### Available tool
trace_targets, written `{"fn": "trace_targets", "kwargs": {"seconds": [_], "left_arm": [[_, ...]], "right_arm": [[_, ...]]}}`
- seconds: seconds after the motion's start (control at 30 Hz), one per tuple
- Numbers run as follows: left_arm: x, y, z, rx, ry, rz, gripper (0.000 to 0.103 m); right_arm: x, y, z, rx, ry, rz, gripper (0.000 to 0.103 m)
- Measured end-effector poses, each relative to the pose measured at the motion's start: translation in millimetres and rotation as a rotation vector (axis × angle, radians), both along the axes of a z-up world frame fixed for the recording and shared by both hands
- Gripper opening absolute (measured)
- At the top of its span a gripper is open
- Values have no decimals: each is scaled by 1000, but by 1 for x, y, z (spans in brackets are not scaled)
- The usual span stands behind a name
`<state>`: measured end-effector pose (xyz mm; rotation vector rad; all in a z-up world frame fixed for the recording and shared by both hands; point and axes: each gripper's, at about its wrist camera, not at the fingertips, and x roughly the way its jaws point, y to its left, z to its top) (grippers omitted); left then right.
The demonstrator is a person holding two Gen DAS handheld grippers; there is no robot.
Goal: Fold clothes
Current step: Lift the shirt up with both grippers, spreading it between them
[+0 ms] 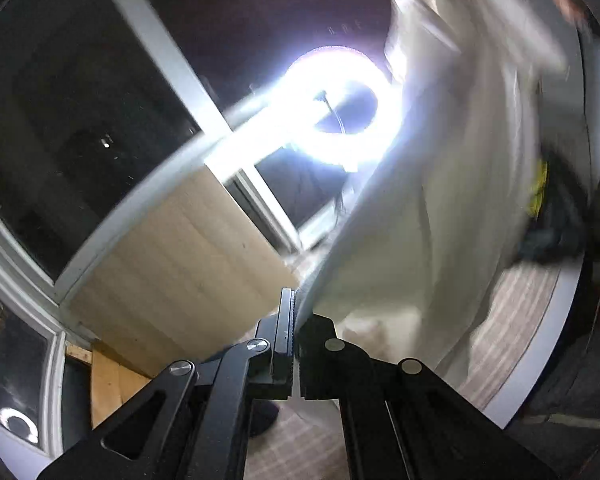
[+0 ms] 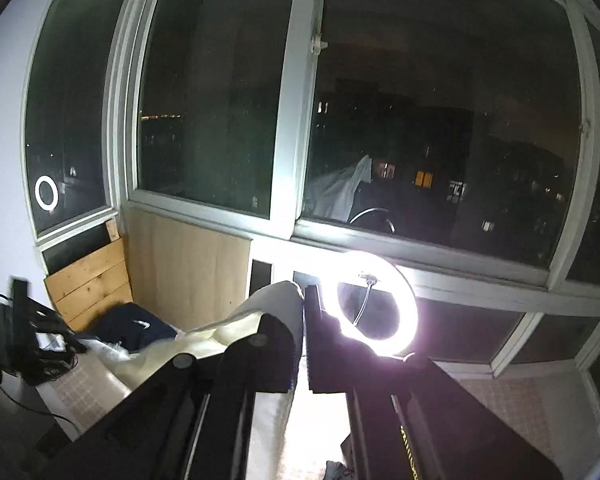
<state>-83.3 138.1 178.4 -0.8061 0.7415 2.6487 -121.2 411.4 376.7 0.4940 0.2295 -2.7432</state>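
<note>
Left claw point(image 1: 294, 312) clamping cream garment point(image 1: 440, 220), right claw point(image 2: 303, 308) pinching it too

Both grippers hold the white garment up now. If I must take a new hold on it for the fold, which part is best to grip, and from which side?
Probably the taut top edge of the white garment, between the left gripper and the right gripper. Both are shut on that edge, so it runs straight while the cloth below hangs loose. Come from the front, level, fingers straddling the hem; the blurred lower folds offer no clear edge.
</note>
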Motion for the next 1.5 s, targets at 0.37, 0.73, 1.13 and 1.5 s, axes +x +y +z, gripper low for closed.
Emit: {"fn": "trace_targets", "kwargs": {"seconds": [0.37, 0.73, 1.13, 1.5], "left_arm": [[-20, 16, -114, -13, -252, -15, 1], [-33, 23, -198, 55, -368, -2, 1], [-23, -20, -1, 102, -2, 52, 1], [94, -5, 121, -78, 311, 27, 1]], "right_arm": [[-35, -16, -65, 7, -147, 12, 3], [-46, -14, -129, 20, -204, -17, 3], [-22, 43, -50, -119, -59, -90, 3], [111, 20, 108, -82, 339, -66, 3]]}}
